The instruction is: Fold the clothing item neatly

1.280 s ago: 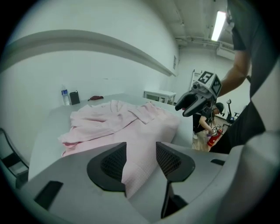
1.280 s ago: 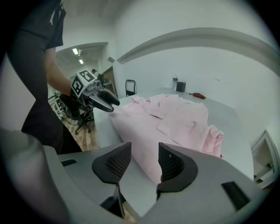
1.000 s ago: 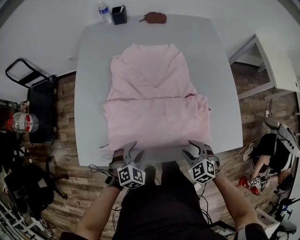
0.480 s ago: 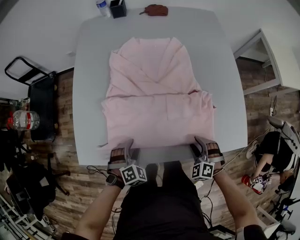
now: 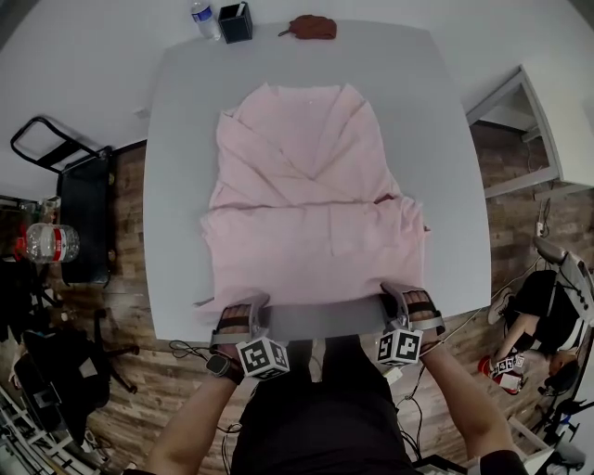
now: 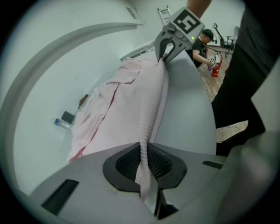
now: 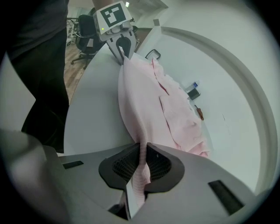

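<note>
A pink garment [image 5: 306, 213] lies spread on the grey table [image 5: 176, 186], collar end far, hem toward me. My left gripper [image 5: 255, 306] is at the near left corner of the hem and my right gripper [image 5: 390, 297] at the near right corner. Both have just been closing. In the left gripper view the pink fabric [image 6: 131, 105] runs between the pads [image 6: 162, 165], which pinch it. The right gripper view shows the same: the hem [image 7: 148, 100] is clamped between its pads [image 7: 117, 165]. The edge stretches between the two grippers.
A water bottle [image 5: 203, 20], a black pen holder [image 5: 235, 22] and a brown pouch [image 5: 313, 27] stand at the table's far edge. On the floor, a black cart [image 5: 79, 213] is at the left and a white desk [image 5: 548, 121] at the right. A person [image 5: 548, 306] crouches nearby.
Both grippers came forward and down to the near hem, and their open jaws closed on the fabric. The garment's near edge is now drawn straight between them.
</note>
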`<state>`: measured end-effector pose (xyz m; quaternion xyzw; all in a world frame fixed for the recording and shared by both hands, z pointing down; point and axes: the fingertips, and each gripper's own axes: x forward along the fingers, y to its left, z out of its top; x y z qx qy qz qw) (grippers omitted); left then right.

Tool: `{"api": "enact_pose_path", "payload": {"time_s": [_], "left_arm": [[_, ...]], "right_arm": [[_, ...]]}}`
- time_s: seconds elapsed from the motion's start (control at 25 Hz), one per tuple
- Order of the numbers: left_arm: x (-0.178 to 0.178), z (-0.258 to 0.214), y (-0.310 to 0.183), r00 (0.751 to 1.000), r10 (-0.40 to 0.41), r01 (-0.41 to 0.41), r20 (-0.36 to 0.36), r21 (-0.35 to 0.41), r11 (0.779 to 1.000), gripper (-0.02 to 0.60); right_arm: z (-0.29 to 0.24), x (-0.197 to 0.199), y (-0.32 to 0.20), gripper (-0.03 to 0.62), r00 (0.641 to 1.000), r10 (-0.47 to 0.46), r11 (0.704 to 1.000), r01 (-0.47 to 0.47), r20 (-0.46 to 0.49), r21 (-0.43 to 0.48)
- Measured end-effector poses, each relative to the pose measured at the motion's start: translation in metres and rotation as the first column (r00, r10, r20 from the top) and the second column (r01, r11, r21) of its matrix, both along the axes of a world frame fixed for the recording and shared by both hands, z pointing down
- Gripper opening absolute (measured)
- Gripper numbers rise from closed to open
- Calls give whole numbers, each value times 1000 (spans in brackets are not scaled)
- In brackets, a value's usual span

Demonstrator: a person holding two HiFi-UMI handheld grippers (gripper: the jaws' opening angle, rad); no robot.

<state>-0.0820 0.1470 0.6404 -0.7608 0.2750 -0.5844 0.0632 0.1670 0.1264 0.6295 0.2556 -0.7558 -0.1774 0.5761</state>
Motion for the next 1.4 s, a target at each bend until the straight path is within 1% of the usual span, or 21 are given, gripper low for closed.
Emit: {"api": "enact_pose_path", "payload": {"time_s": [0.08,0.2,0.32,0.44,0.56,0.64,0.68,0.8,0.92,1.0,1.04,1.08,1.12,1.28,1.32,1.4], "left_arm": [[0,1,-1,1000,0,0,-9,-60,998,31],[1,-5,2,999,32,-33,-11,-129,991,28],[1,-17,9,998,64,-66,-17,-156,986,28],[4,-26,21,996,80,-85,-34,-190,978,28],[8,-35,37,994,102,-111,-50,-245,963,28],[10,-46,51,990,128,-140,-60,-295,945,28],[10,-52,58,987,143,-157,-68,-325,933,28],[11,-80,79,978,177,-209,-115,-415,886,28],[10,-117,85,965,200,-257,-168,-470,844,28],[8,-142,79,959,203,-277,-199,-490,827,28],[6,-153,72,957,203,-282,-208,-490,825,28],[4,-163,62,956,203,-283,-211,-483,829,28],[2,-170,48,957,201,-278,-208,-470,838,28],[-7,-182,-30,972,161,-216,-170,-395,893,29],[-9,-181,-50,977,146,-196,-157,-379,905,29],[-13,-176,-87,984,108,-152,-138,-359,921,29]], "right_arm": [[0,-1,2,44,1000,-3,999,3,6,-36],[-11,-1,3,41,999,-33,996,34,7,-85],[-27,2,6,40,998,-66,992,66,4,-111],[-37,5,13,40,997,-74,989,74,4,-127],[-48,6,26,40,997,-76,984,77,13,-160],[-60,7,37,40,997,-80,978,83,22,-193],[-66,8,43,40,996,-83,974,87,26,-211],[-90,10,58,40,995,-93,960,99,34,-261],[-122,10,64,40,993,-106,946,117,51,-301],[-148,8,57,40,991,-118,941,132,63,-313],[-161,7,50,40,990,-125,941,140,68,-308],[-172,6,39,40,989,-133,945,147,69,-293],[-181,4,26,40,988,-141,950,154,67,-271],[-195,-4,-48,40,986,-161,972,165,37,-170],[-195,-6,-67,40,986,-160,974,164,33,-155],[-190,-11,-100,40,988,-151,978,154,37,-138]]}}
